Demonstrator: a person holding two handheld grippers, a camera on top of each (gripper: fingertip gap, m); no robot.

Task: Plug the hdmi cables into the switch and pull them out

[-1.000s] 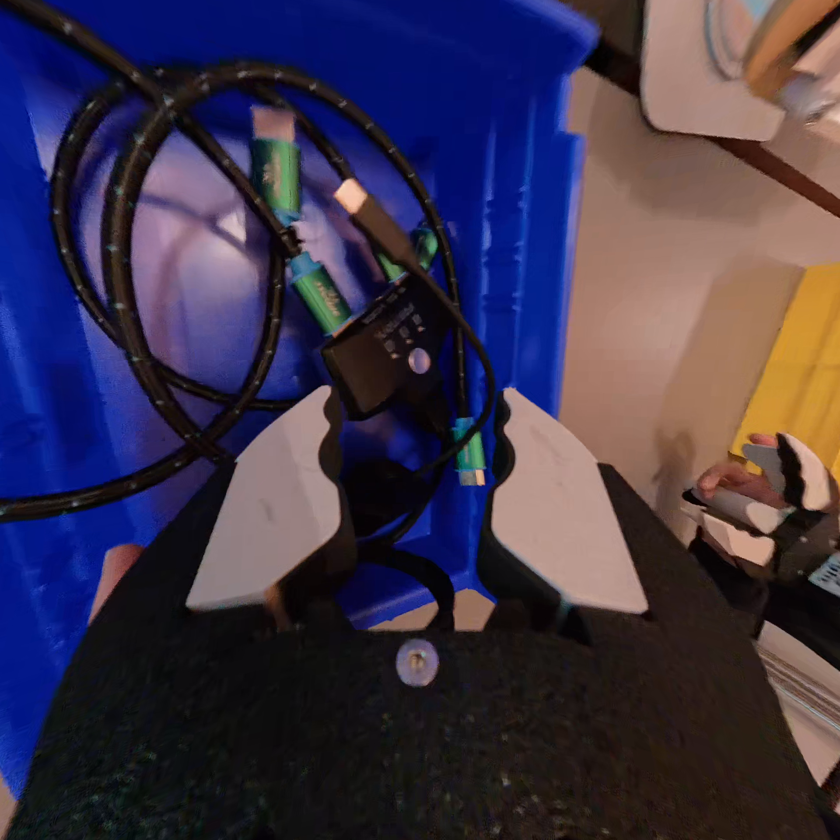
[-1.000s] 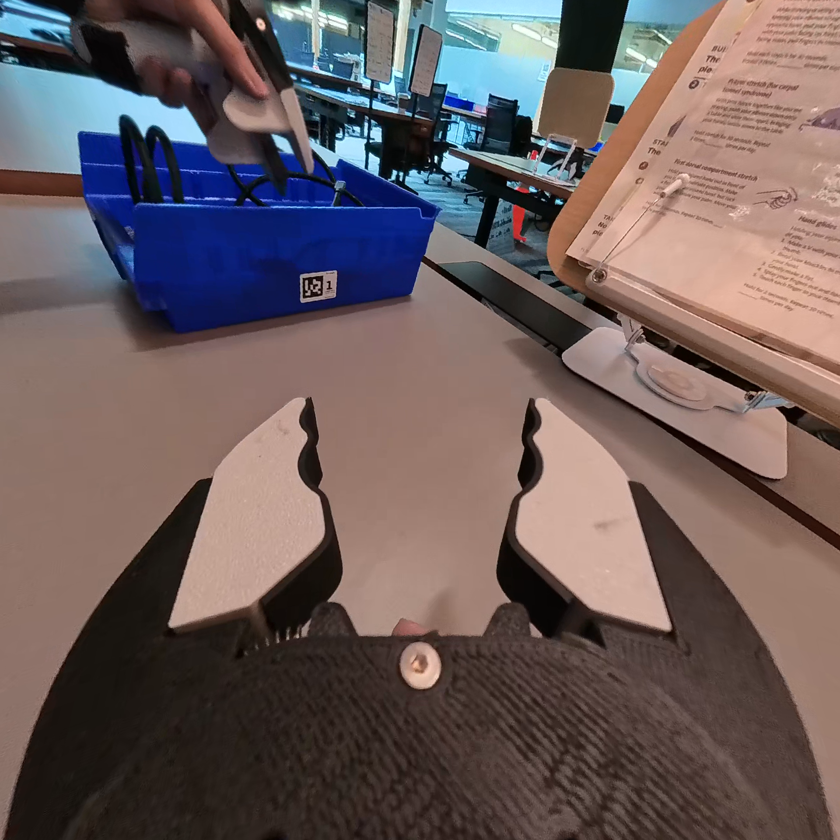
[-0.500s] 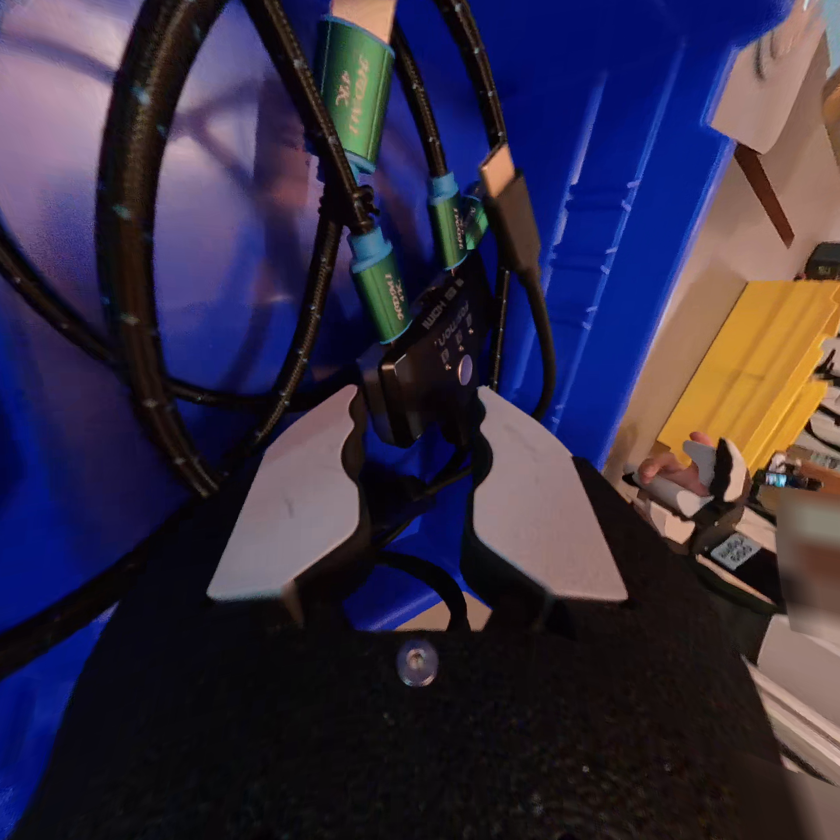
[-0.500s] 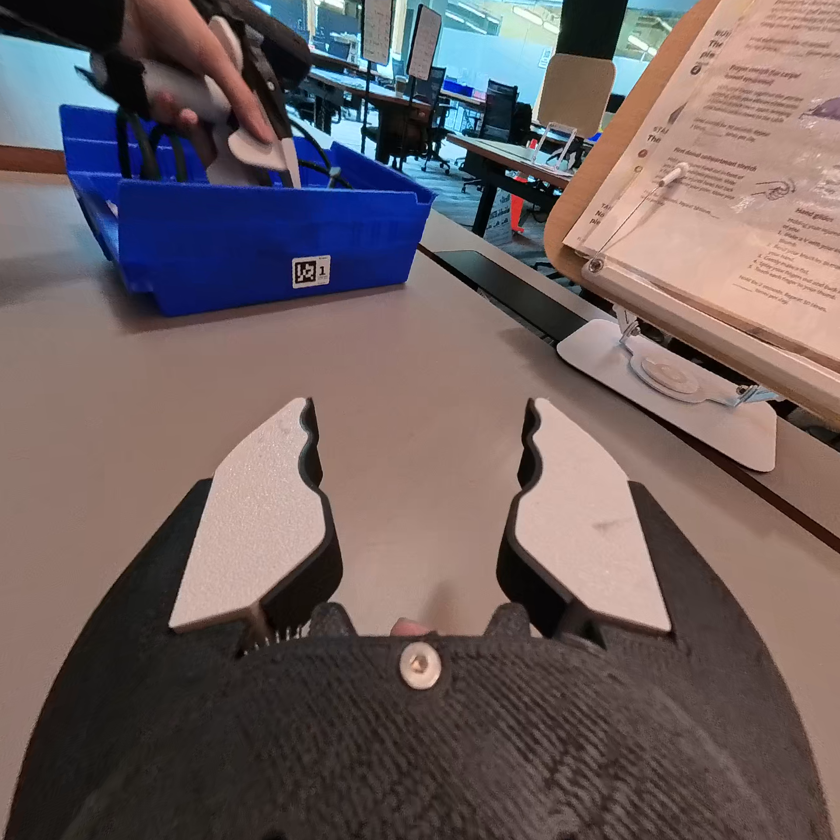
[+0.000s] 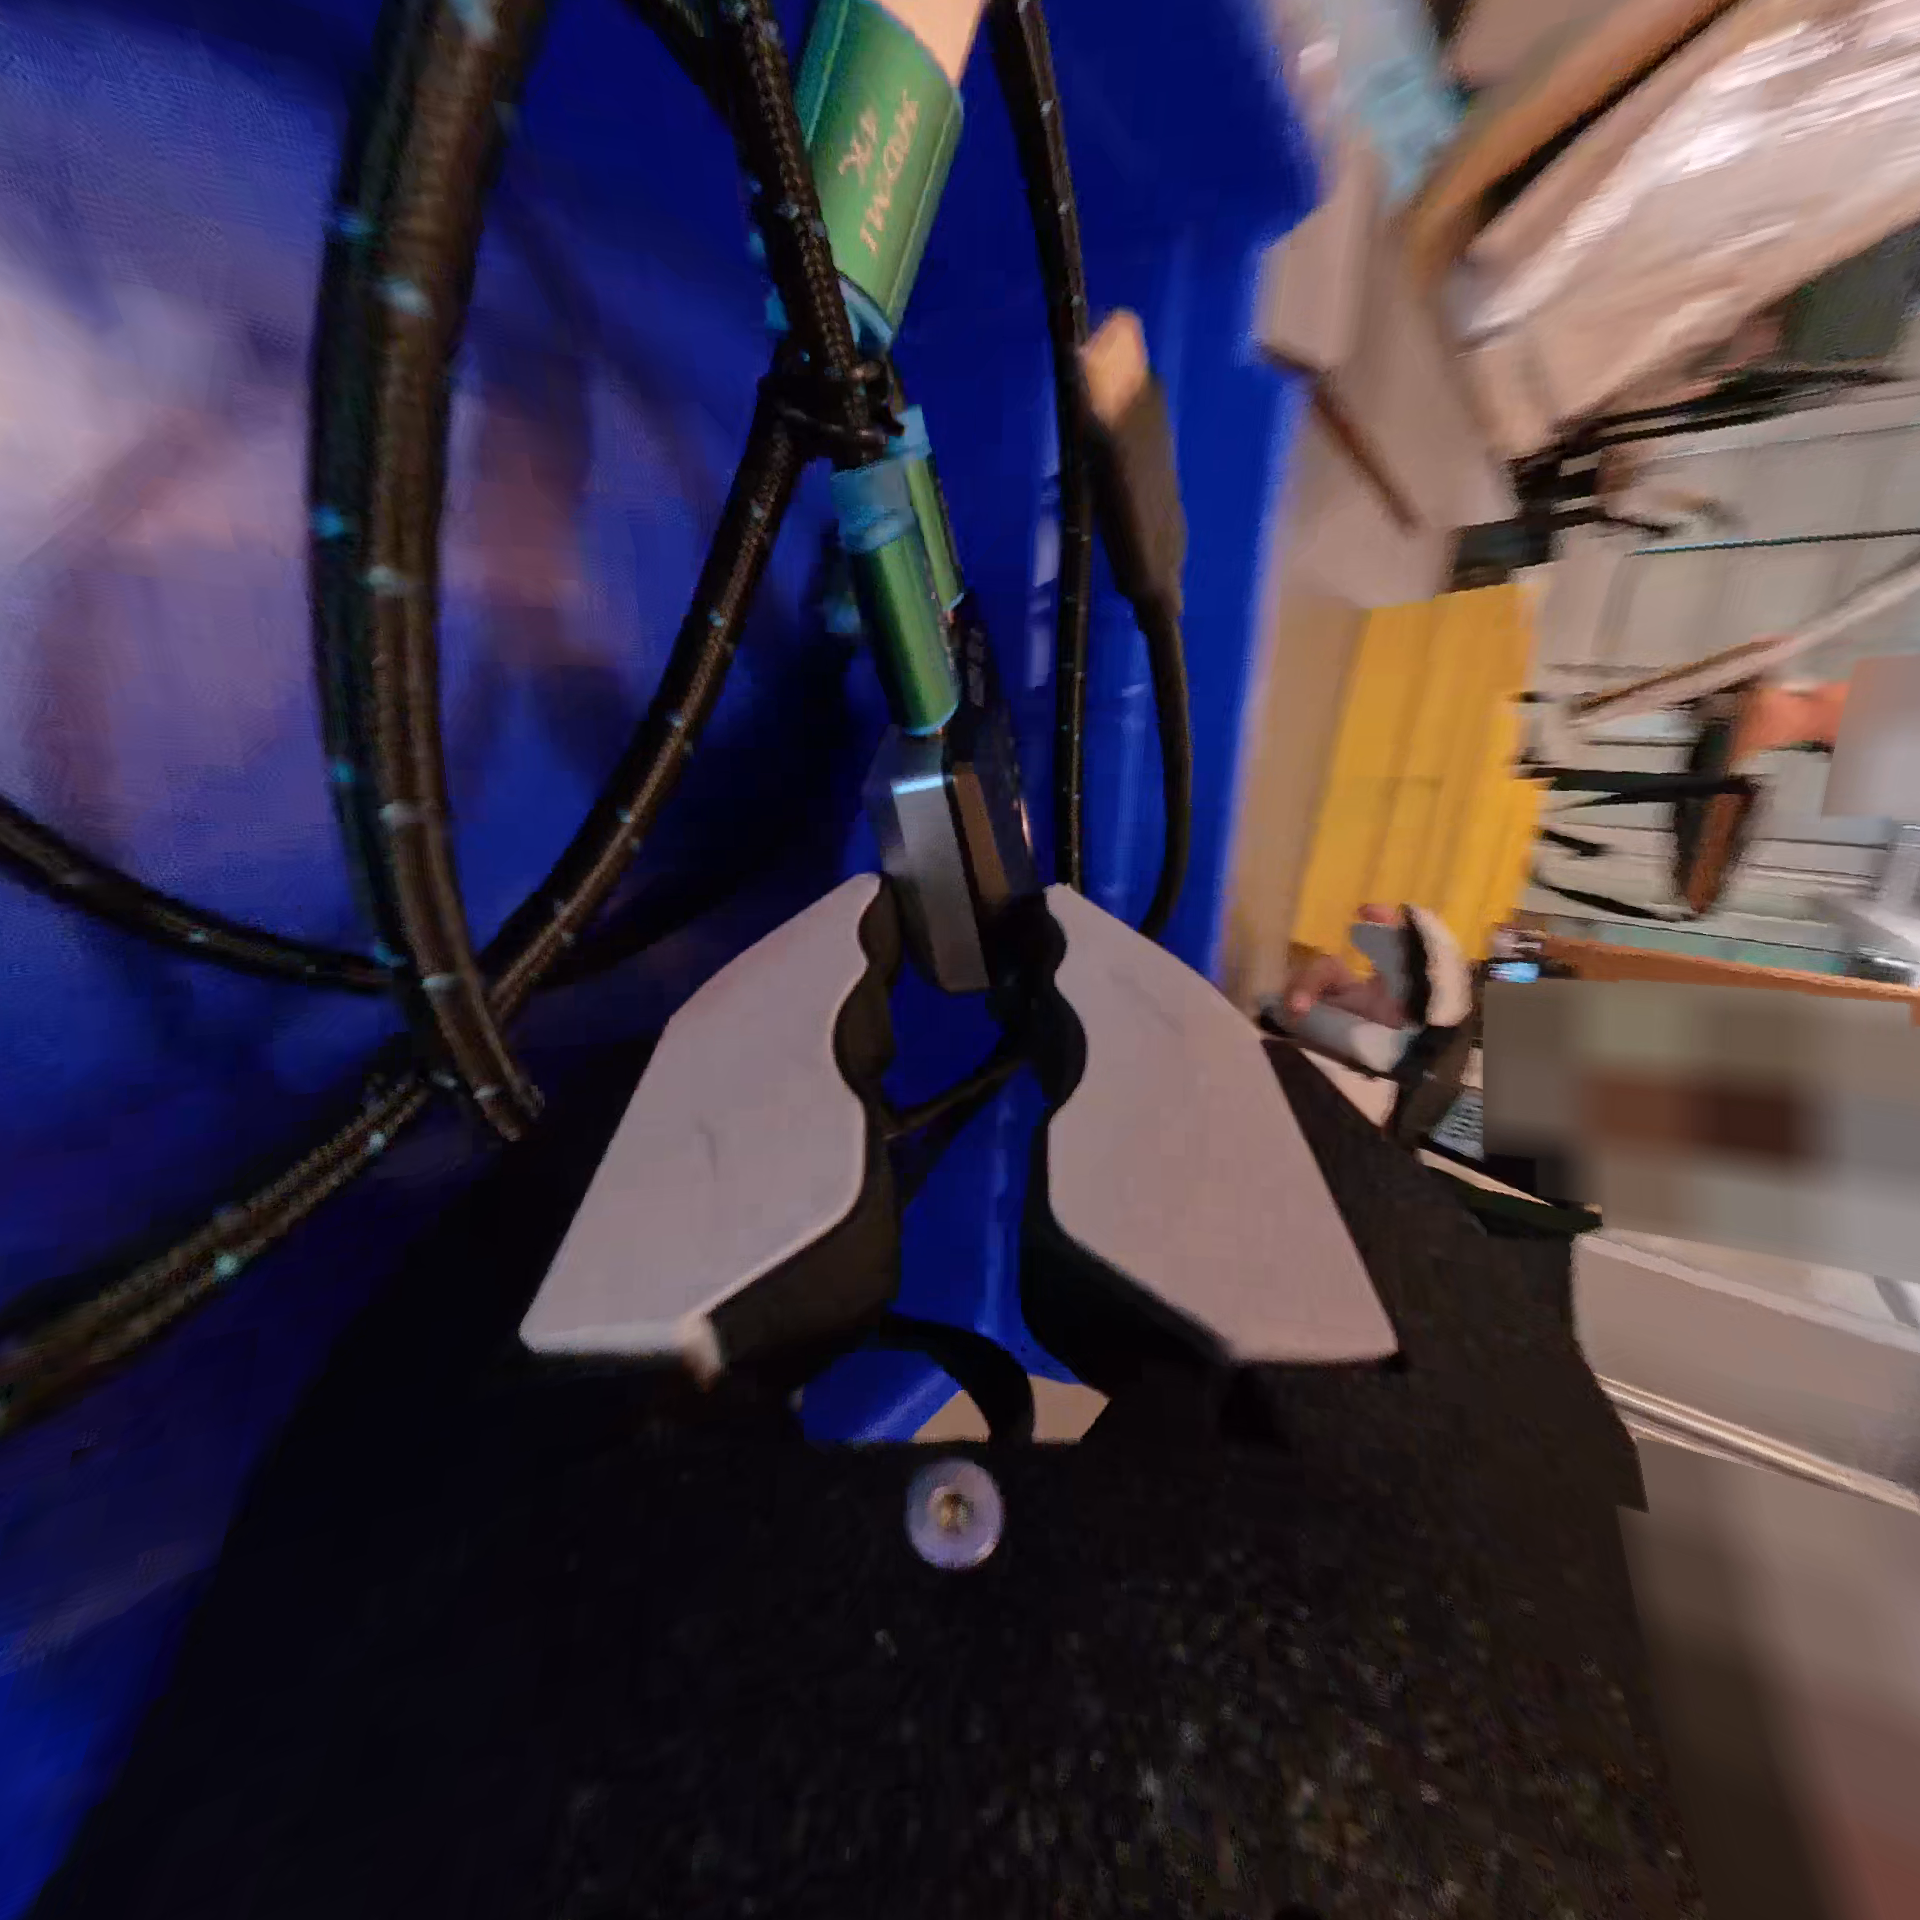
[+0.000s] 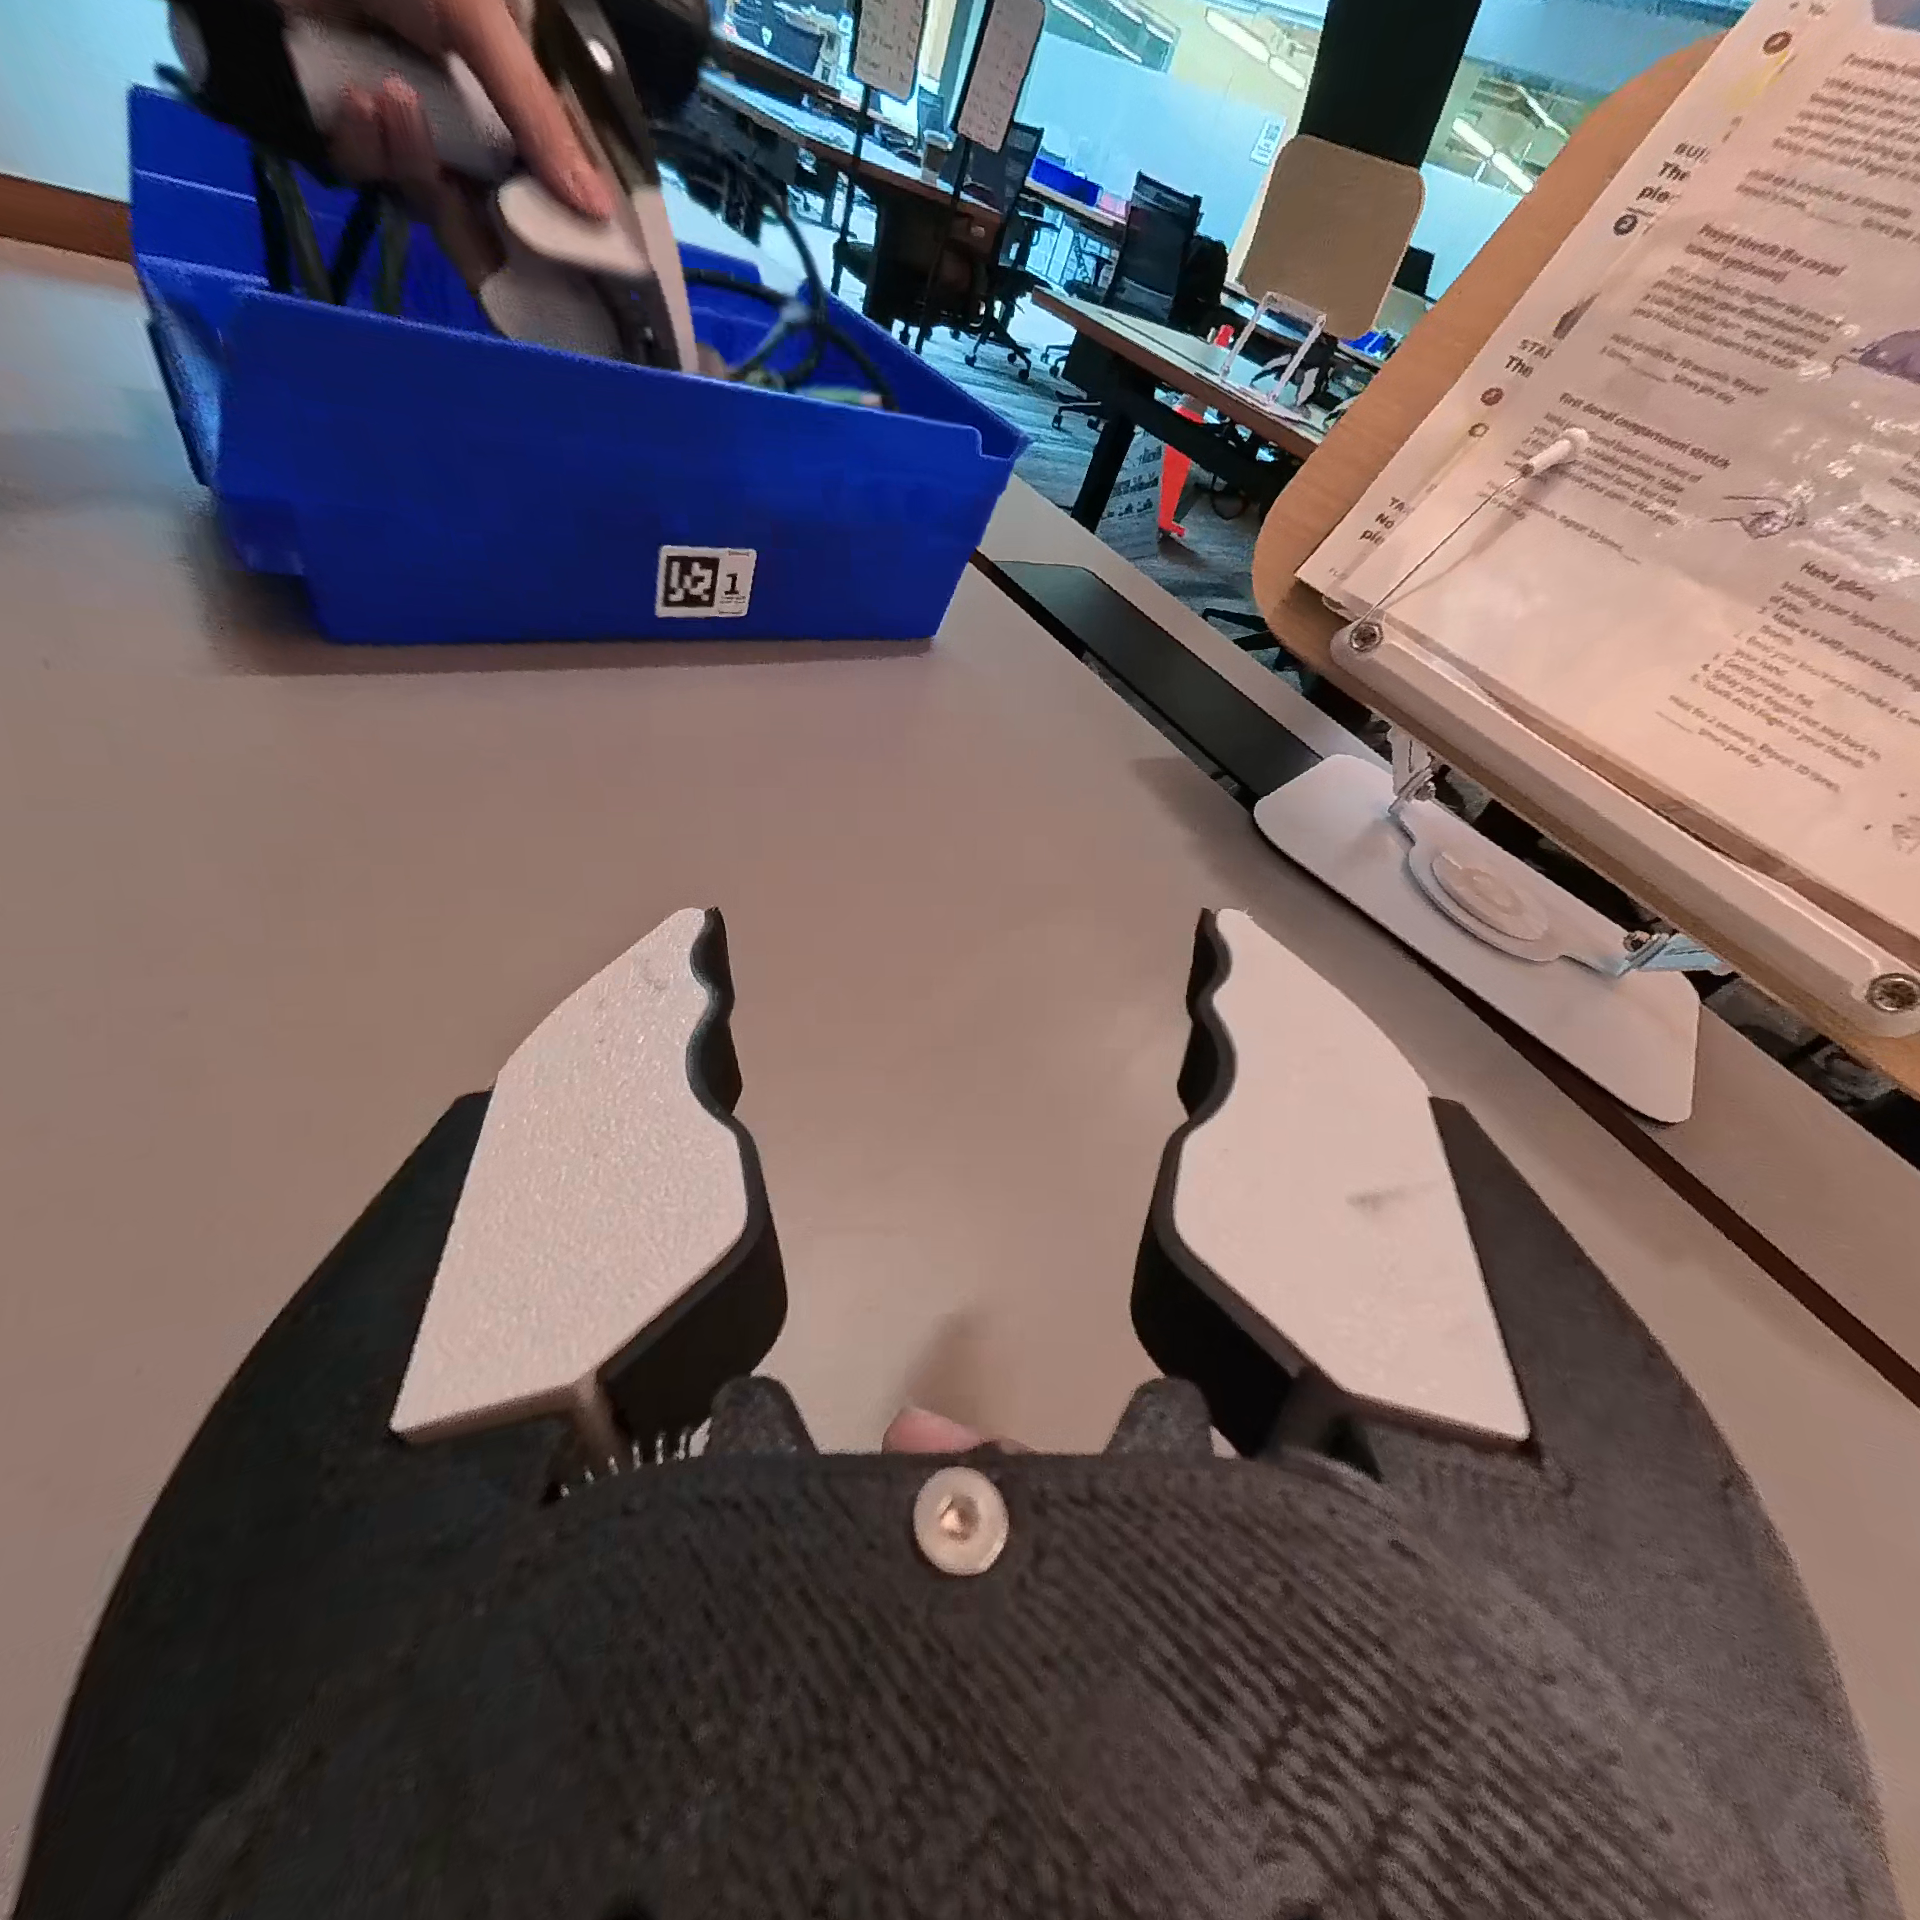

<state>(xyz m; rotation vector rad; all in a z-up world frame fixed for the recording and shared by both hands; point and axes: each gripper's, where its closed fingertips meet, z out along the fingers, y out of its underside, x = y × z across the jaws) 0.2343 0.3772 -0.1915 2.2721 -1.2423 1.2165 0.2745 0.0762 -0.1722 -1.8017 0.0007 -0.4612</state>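
**Two grippers, one clamped on the HDMI switch inside a blue bin**

Two handheld grippers share a grey tabletop [image 6: 520, 790]. The left gripper [image 5: 961, 940] reaches down into a blue plastic bin [image 6: 582, 488], its jaws clenched on the near end of a small dark HDMI switch [image 5: 951, 842]. A green-shelled HDMI plug [image 5: 904, 613] appears seated in the far end of the switch. A second green plug [image 5: 883, 177] lies loose above it, and a black plug with a bare metal tip [image 5: 1127, 457] lies to the right. Thick braided black cable [image 5: 405, 582] loops around the bin floor.

The right gripper [image 6: 961, 1039] hovers low over the bare tabletop, well apart from the bin, jaws released and holding nothing. A tilted document stand [image 6: 1621, 499] sits to its right.

The switch looks light, rigid and smooth-sided, so it may twist or slip in a narrow pinch; gripping across its flat body seems safest. The cables look stiff and springy, likely to drag the switch about. Plugs are best held by their hard green shells, never by the braid.
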